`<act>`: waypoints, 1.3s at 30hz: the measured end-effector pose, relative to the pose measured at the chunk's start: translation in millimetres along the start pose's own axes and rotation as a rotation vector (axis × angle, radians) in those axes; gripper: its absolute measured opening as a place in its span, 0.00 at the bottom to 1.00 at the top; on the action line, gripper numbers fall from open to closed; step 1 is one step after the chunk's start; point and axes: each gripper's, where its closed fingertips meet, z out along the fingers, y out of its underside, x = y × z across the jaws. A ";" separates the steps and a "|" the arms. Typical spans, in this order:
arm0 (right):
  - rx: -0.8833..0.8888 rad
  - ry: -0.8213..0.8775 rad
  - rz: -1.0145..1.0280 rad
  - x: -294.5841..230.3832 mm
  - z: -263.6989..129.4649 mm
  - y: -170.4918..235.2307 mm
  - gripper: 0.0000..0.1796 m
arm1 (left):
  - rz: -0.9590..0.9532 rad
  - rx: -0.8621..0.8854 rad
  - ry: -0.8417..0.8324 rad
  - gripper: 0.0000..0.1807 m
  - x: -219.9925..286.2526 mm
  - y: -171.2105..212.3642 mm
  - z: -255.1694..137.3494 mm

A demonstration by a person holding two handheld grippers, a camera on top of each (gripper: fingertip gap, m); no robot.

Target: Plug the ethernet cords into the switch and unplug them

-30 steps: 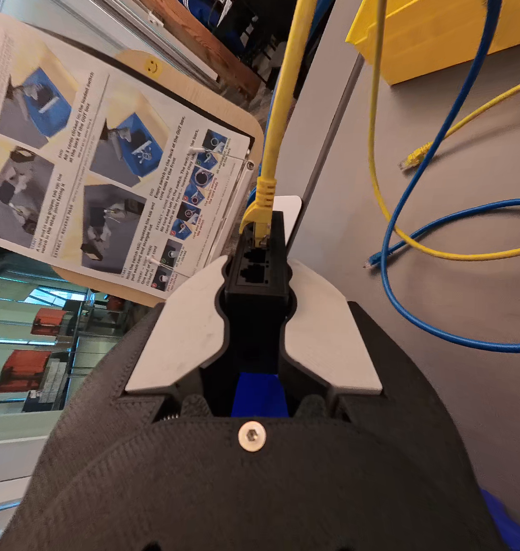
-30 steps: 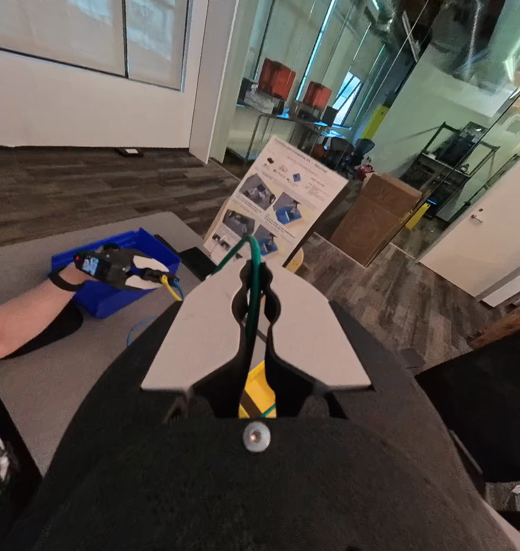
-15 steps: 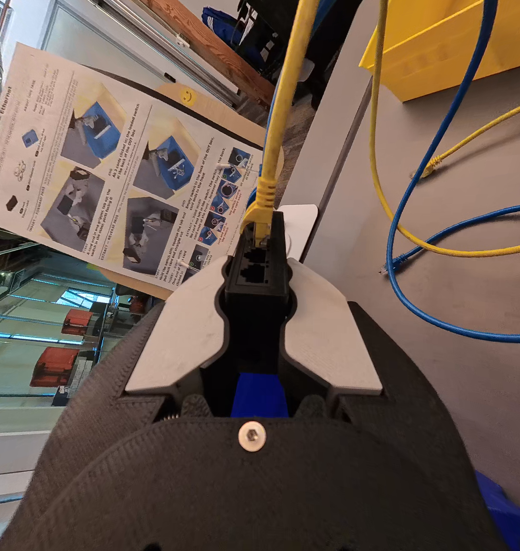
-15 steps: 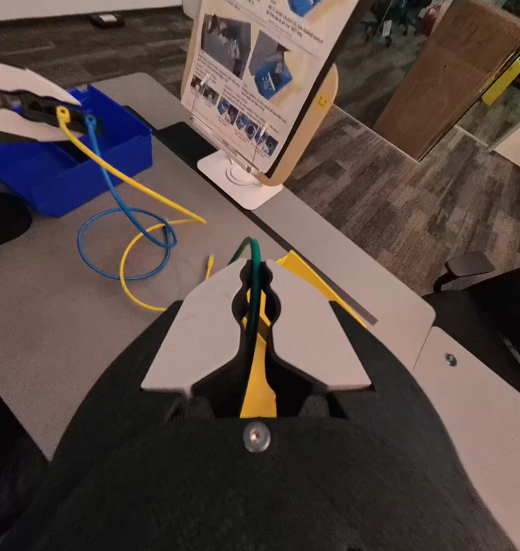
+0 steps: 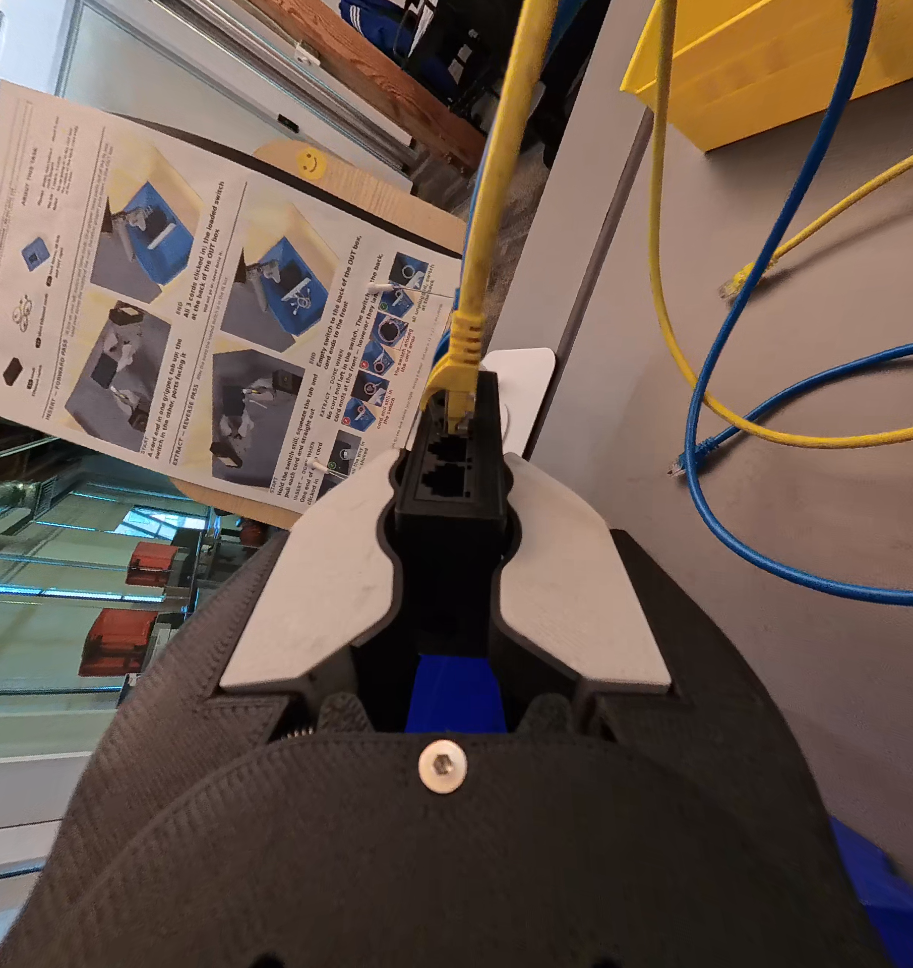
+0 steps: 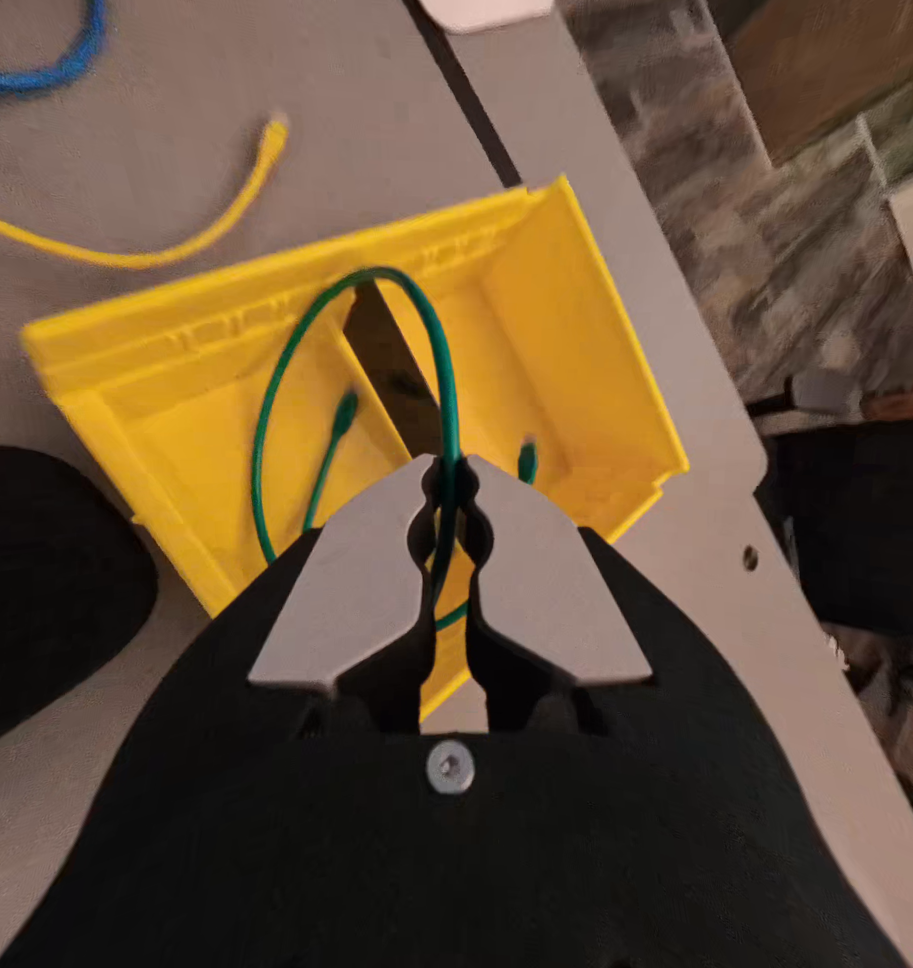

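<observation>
In the left wrist view, my left gripper (image 5: 451,460) is shut on the black switch (image 5: 451,524), ports facing up. A yellow cord (image 5: 462,366) is plugged into a far port. Two nearer ports are empty. A blue cord (image 5: 732,497) runs up behind the yellow one, and its plug at the switch is hidden. Its loose end (image 5: 677,466) and the yellow loose end (image 5: 732,285) lie on the grey table. In the right wrist view, my right gripper (image 6: 450,463) is shut on a green cord (image 6: 438,340). It holds the cord's loop over the yellow bin (image 6: 574,340), with both green plugs hanging inside.
An instruction sheet on a stand (image 5: 182,314) is at the table's far edge. The yellow bin (image 5: 758,78) sits beyond the cord loops. A blue bin's corner (image 5: 889,890) shows below my left gripper. The table edge (image 6: 653,235) and the floor are right of the yellow bin. There is about 40 cm between the tips of the two grippers.
My right gripper has swung down from facing the room to above the yellow bin, still holding the green cord. My left gripper has shifted only slightly with the switch.
</observation>
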 end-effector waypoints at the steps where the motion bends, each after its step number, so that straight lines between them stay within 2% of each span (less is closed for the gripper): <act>1: -0.055 0.010 0.040 4.0 8.6 16.4 0.04 | 0.004 -0.003 0.002 0.16 1.2 -0.4 1.1; 4: -0.232 0.111 0.085 22.9 26.0 62.2 0.04 | 0.016 -0.009 0.012 0.16 5.6 -1.8 4.5; 6: -0.303 0.080 0.088 16.5 36.9 80.5 0.08 | 0.025 -0.015 0.017 0.16 8.0 -2.1 6.5; 9: -0.366 0.130 0.050 15.6 44.7 91.0 0.20 | 0.028 -0.024 0.022 0.16 9.7 -0.7 8.6; 11: -0.345 0.172 0.066 19.7 40.3 87.2 0.30 | 0.025 -0.031 0.023 0.16 9.4 1.1 9.2; 13: -0.276 0.216 0.137 27.7 27.3 79.5 0.32 | 0.022 -0.035 0.020 0.17 8.1 2.5 8.9; 16: -0.235 0.291 0.439 45.8 5.2 94.4 0.27 | 0.021 -0.031 0.009 0.16 5.1 1.9 6.5; 18: -0.281 0.191 0.674 35.3 4.6 113.3 0.22 | 0.020 -0.027 0.004 0.16 3.5 0.8 4.9; 22: -0.338 0.036 0.901 9.7 16.4 128.6 0.12 | 0.023 -0.031 -0.003 0.16 2.3 1.1 3.9; 24: -0.358 -0.053 0.971 -4.4 24.4 128.0 0.03 | 0.027 -0.036 -0.005 0.16 2.4 1.5 4.2; 26: -0.361 -0.062 1.077 -2.1 25.9 129.2 0.03 | 0.030 -0.039 -0.003 0.16 3.1 1.2 4.4; 33: -0.337 0.004 1.246 25.9 24.0 154.1 0.03 | 0.031 -0.039 -0.003 0.16 3.2 1.7 4.5; 37: -0.338 0.050 1.282 34.0 16.9 169.8 0.03 | 0.021 -0.038 -0.014 0.16 -0.8 5.0 3.5; 39: -0.327 0.061 1.219 36.9 15.9 173.2 0.03 | 0.019 -0.024 -0.021 0.16 -2.7 4.4 2.4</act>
